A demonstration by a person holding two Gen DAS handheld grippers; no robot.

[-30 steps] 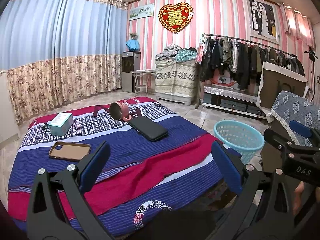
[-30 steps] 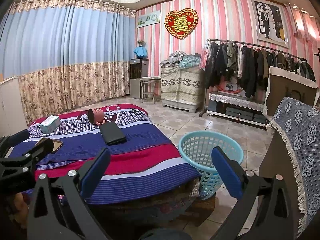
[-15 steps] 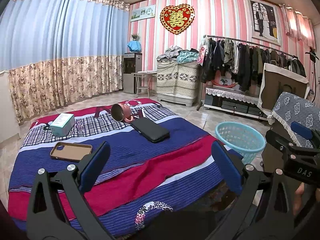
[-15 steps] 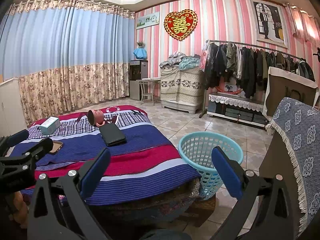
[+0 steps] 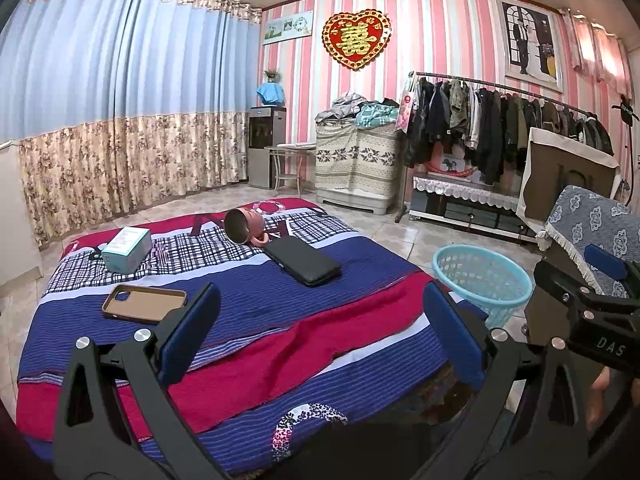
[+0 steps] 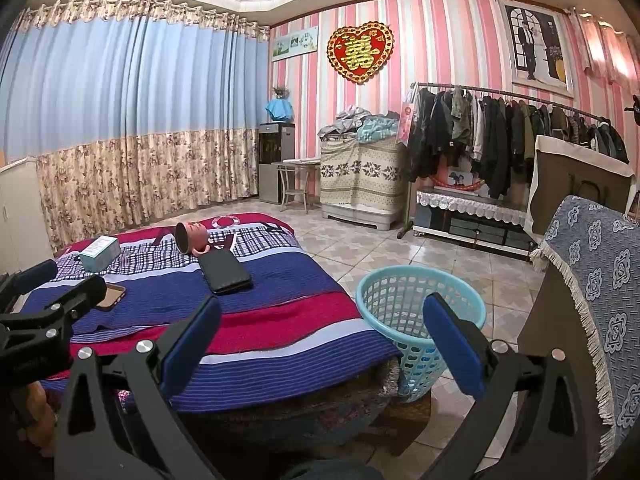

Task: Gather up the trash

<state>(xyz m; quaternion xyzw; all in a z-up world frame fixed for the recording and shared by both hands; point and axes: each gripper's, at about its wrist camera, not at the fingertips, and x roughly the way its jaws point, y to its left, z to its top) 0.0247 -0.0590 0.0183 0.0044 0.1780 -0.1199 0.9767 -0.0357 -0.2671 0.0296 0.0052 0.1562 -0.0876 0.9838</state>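
1. A small teal box [image 5: 127, 249] sits at the far left of the striped bedspread [image 5: 248, 304], near the curtain side.
2. A brown phone case [image 5: 145, 303] lies flat in front of the box, nearer the camera, apart from it.
3. The left gripper [image 5: 316, 336] hangs above the near edge of the bed, its blue-padded fingers [image 5: 188, 334] spread wide with nothing between them.
4. A pink mug [image 5: 245, 226] lies tipped on its side mid-bed, mouth toward the camera, just beside a black wallet-like case [image 5: 304, 261].
5. A light-blue plastic basket [image 6: 416, 320] stands on the tiled floor, close against the bed's right corner.
6. The right gripper [image 6: 318, 338] hovers by that corner, its fingers [image 6: 452, 346] also wide apart and holding nothing; the basket shows between them.
7. A patterned blue cloth [image 6: 600, 280] drapes over furniture at far right.
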